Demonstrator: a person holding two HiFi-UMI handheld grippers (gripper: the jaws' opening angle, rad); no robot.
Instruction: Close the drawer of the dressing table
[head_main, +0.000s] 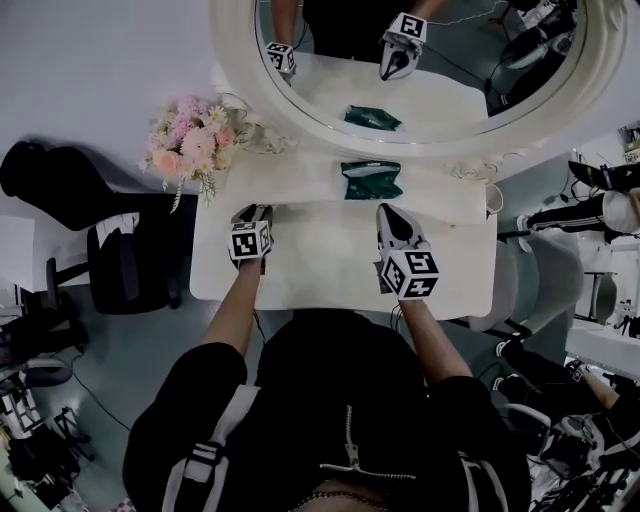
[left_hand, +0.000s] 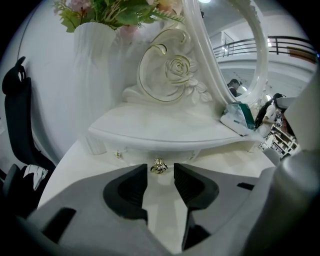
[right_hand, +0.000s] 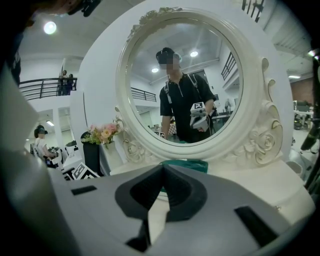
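Note:
The white dressing table has a raised shelf below its oval mirror. The drawer front lies under the shelf's edge, and I cannot tell whether a gap remains. Its small gold knob sits just at the tips of my left gripper, whose jaws stand open on either side without pressing it. In the head view the left gripper points at the shelf's front. My right gripper hovers over the tabletop to the right, shut and empty.
A green packet lies on the shelf below the mirror. Pink flowers in a white vase stand at the shelf's left end. A black chair is left of the table, and a grey one is to its right.

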